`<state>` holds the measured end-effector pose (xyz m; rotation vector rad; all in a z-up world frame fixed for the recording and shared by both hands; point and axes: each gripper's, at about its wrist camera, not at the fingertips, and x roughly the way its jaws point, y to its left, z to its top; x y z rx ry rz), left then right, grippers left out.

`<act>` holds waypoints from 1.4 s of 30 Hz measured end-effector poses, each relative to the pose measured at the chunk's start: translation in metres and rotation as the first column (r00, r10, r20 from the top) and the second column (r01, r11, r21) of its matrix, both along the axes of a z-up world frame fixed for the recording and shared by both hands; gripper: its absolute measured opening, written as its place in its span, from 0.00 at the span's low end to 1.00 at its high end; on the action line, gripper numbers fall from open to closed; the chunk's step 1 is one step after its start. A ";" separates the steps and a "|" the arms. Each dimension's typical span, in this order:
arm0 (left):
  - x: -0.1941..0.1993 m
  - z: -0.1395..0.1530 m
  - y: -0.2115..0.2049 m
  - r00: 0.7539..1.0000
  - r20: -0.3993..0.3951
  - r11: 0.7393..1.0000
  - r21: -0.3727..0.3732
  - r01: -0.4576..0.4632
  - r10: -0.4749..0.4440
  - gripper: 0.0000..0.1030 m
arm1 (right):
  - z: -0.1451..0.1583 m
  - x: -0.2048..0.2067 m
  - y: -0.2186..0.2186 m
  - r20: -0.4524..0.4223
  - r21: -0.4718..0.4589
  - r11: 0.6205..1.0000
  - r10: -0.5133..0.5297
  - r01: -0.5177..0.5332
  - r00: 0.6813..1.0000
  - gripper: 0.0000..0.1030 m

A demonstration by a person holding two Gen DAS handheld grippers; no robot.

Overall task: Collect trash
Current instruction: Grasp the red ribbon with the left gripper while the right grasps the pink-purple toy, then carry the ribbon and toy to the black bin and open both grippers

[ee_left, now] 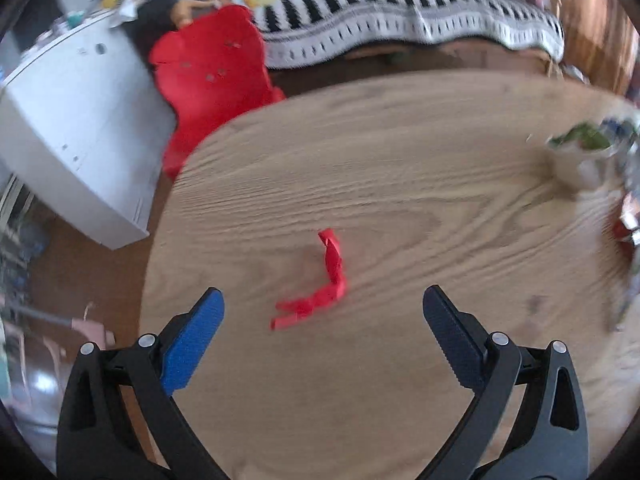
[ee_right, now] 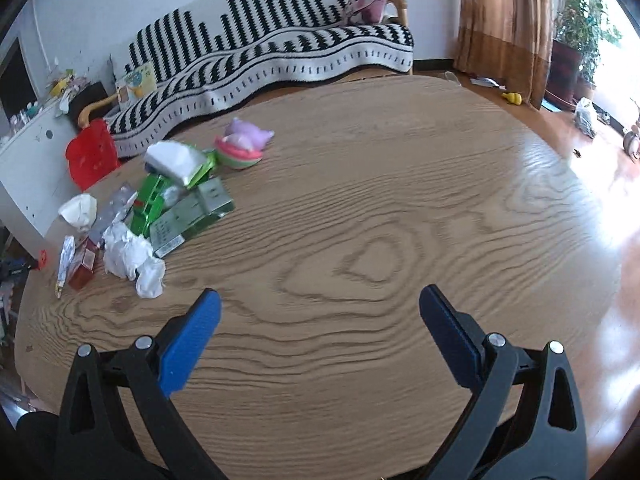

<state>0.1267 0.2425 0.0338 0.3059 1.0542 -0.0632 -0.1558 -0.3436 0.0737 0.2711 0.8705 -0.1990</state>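
Round wooden table [ee_left: 400,168], pale oak grain, sofa with a black-and-white striped throw [ee_right: 280,52] behind it.

Left gripper [ee_left: 323,300]: jaws spread wide, nothing between them. It hangs above the tabletop, aimed at a twisted red scrap [ee_left: 326,280] lying alone on the wood, just ahead of the blue pads and between their lines. The left view is motion-blurred; contact with the scrap not visible.

Right gripper [ee_right: 320,300]: jaws also wide apart, empty, over bare wood.

Trash heap sits on the table's left side in the right view: crumpled white paper [ee_right: 132,260], green foil wrappers [ee_right: 150,204], a flattened carton [ee_right: 188,216], a small red box [ee_right: 84,266]. A pink-and-purple plush toy [ee_right: 242,146] sits just behind the heap.

Red plastic chair [ee_left: 212,68] stands beside the table, against a white cabinet [ee_left: 72,128].
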 end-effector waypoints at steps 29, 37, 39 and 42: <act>-0.021 -0.013 -0.016 0.995 0.076 0.979 -0.196 -0.055 0.071 0.16 | -0.002 0.238 0.022 -0.045 -0.055 0.996 0.061 -0.063 0.997 0.93; -0.020 -0.012 -0.020 0.993 0.087 0.982 -0.179 -0.058 0.075 0.10 | -0.034 0.267 0.021 -0.120 -0.010 0.991 0.129 -0.131 0.984 0.56; -0.022 -0.013 -0.022 0.992 0.100 0.984 -0.169 -0.062 0.080 0.10 | -0.033 0.263 0.016 -0.111 0.016 0.988 0.152 -0.152 0.982 0.52; -0.025 -0.013 -0.026 0.990 0.109 0.984 -0.161 -0.071 0.090 0.09 | -0.023 0.253 0.004 -0.077 0.042 0.988 0.149 -0.147 0.986 0.49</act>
